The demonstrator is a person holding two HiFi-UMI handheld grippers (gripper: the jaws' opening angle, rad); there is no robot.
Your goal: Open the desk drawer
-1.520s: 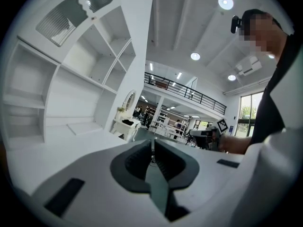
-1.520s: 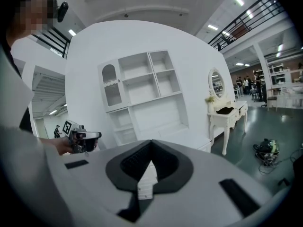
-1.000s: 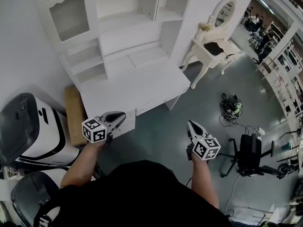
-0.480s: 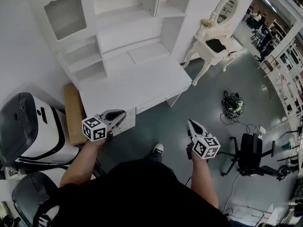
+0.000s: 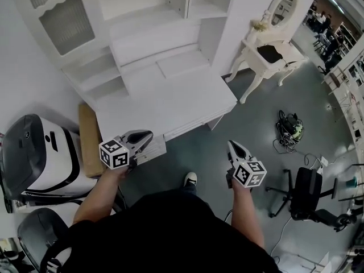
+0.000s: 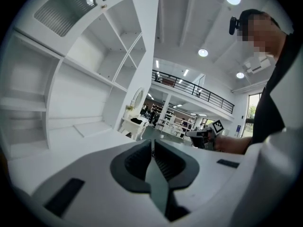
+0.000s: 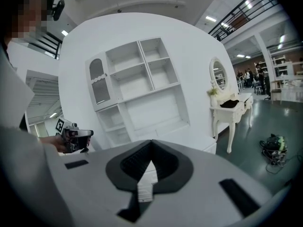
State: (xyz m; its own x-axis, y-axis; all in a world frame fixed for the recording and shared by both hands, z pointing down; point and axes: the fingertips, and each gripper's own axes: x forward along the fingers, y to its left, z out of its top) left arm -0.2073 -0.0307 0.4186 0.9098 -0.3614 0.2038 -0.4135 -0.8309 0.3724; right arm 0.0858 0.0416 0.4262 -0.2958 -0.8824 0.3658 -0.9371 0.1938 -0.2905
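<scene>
The desk drawer (image 5: 189, 124), a flat white panel flush under the front edge of the smooth white desk (image 5: 165, 104), lies ahead of and between the tongs, untouched: left gripper (image 5: 148, 135) by its left end, right gripper (image 5: 230, 144) farther off, both closed and empty.

The left gripper (image 5: 148, 135) hides the front-left corner of the desk (image 5: 165, 104); the hutch (image 5: 142, 16) is cut off at top.

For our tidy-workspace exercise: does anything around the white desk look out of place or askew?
Nothing on the desk looks askew. Two oddities nearby: a brown board lying beside it, and a tangle of cables loose on the floor.
</scene>
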